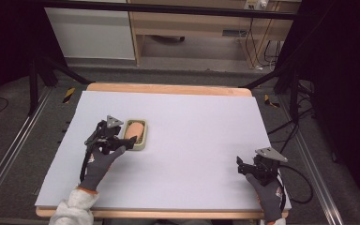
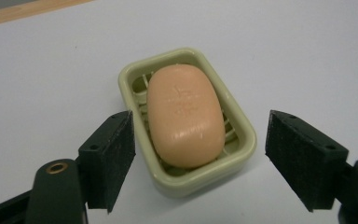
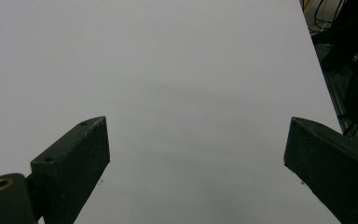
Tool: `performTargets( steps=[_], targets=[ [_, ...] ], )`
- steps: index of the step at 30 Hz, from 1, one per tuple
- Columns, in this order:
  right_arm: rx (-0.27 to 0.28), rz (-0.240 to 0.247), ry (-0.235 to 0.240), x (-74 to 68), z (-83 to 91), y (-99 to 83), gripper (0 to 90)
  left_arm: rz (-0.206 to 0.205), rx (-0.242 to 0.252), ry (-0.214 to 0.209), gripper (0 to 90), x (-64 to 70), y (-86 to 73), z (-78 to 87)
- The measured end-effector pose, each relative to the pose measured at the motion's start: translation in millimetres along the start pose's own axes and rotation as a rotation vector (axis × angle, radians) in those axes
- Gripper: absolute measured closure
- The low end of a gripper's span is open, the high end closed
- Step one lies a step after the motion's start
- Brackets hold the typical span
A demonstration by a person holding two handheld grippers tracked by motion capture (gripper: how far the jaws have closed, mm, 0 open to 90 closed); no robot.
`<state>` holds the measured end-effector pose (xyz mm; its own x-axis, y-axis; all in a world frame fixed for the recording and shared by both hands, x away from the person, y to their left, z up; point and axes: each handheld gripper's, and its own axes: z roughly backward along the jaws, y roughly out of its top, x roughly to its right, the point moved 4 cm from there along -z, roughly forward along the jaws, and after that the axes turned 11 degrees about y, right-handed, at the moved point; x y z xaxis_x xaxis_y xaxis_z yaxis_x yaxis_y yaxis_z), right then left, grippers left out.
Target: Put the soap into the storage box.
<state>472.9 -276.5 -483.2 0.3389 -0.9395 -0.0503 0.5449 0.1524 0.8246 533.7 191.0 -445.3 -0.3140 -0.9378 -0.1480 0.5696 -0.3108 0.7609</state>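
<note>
Soap (image 2: pixel 185 116) in its dish (image 2: pixel 244 151) sits lengthwise dead ahead between the wide-open left gripper (image 2: pixel 199 154), right gripper (image 1: pixel 242 165) open, far off.

Between the matt, rough-padded black fingers (image 2: pixel 114 158) sits a smooth, waxy soap (image 2: pixel 185 121). Its dish (image 2: pixel 242 144) looks like glossy plastic. The sheet (image 2: pixel 51 79) beneath is matt.

The soap dish (image 2: pixel 186 182) is the one thing standing on the white sheet (image 1: pixel 201 136). The left gripper (image 2: pixel 198 156) has its jaws spread wider than the dish, with a narrow gap at the left wall and a wider one at the right. The soap (image 2: pixel 185 121) rises above the rim, open from above. Right of the dish the sheet lies bare as far as the right gripper (image 1: pixel 242 165), whose jaws stand apart over bare sheet.
</note>
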Motion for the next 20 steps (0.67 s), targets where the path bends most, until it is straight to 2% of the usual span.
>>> performTargets(
  steps=[7, 13, 16, 18, 20],
  targets=[
    [-0.004, -0.009, -0.019, 4.7, 1.9, -2.7, 6.8, 0.005, 0.005, 0.011, 23.1, -8.0, -30.5, 9.0],
    [-0.017, -0.005, -0.042, 8.0, 1.4, -5.9, 6.9, 0.022, 0.032, 0.031, 23.2, -17.1, -51.1, 13.5],
    [-0.032, -0.014, -0.041, 6.8, 0.3, -8.0, 7.0, -0.013, 0.007, 0.04, 23.5, -19.7, -65.9, 11.7],
    [-0.045, -0.006, -0.041, 5.6, -1.5, -9.6, 7.4, -0.009, -0.013, 0.052, 23.4, -23.6, -74.1, 10.8],
    [-0.05, -0.006, -0.039, 4.8, -1.9, -9.9, 7.4, 0.001, -0.012, 0.055, 23.1, -25.7, -75.5, 11.3]
  ],
)
